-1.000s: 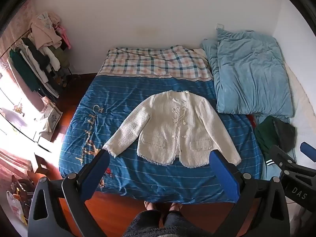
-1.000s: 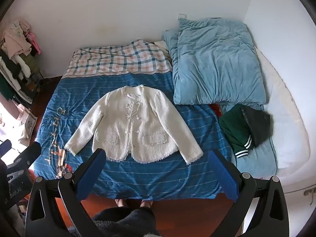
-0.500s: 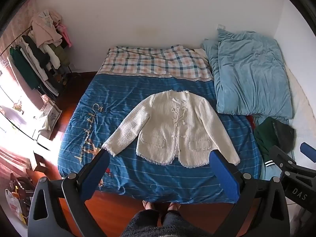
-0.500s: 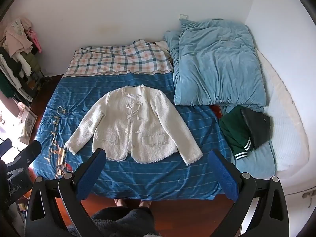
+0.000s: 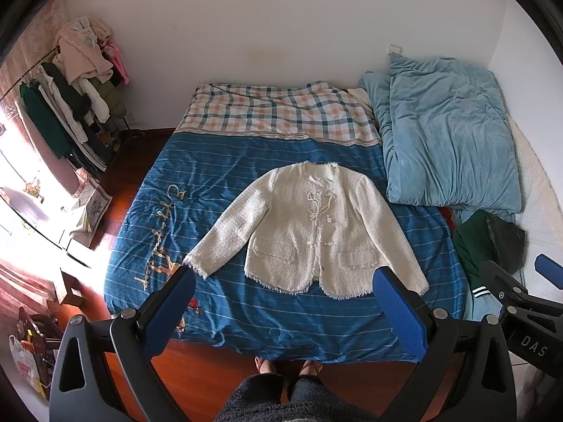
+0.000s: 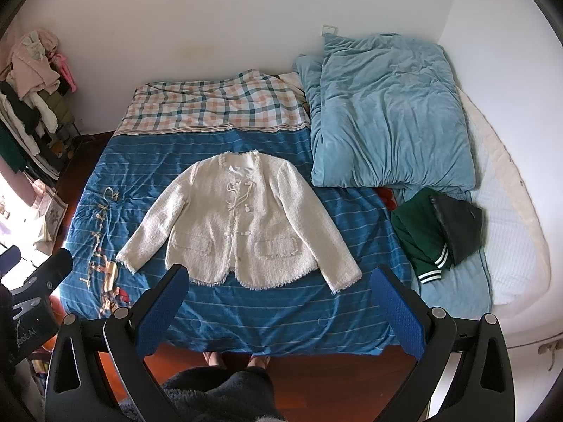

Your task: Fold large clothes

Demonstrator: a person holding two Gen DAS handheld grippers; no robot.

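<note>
This is a bedroom in a home. A bed (image 5: 246,320) with a striped blue cover fills the middle of the room, with a checked blanket (image 5: 281,112) at its 12 o'clock end against a plain white wall (image 5: 264,17). A rumpled light-blue duvet (image 5: 447,140) lies at 2 o'clock, beside a white mattress (image 6: 510,239) at 3 o'clock. A clothes rack (image 5: 70,98) crowded with hanging garments stands at 10 o'clock, over a red-brown wooden floor (image 5: 211,376). Sunlight glares in at 9 o'clock.
</note>
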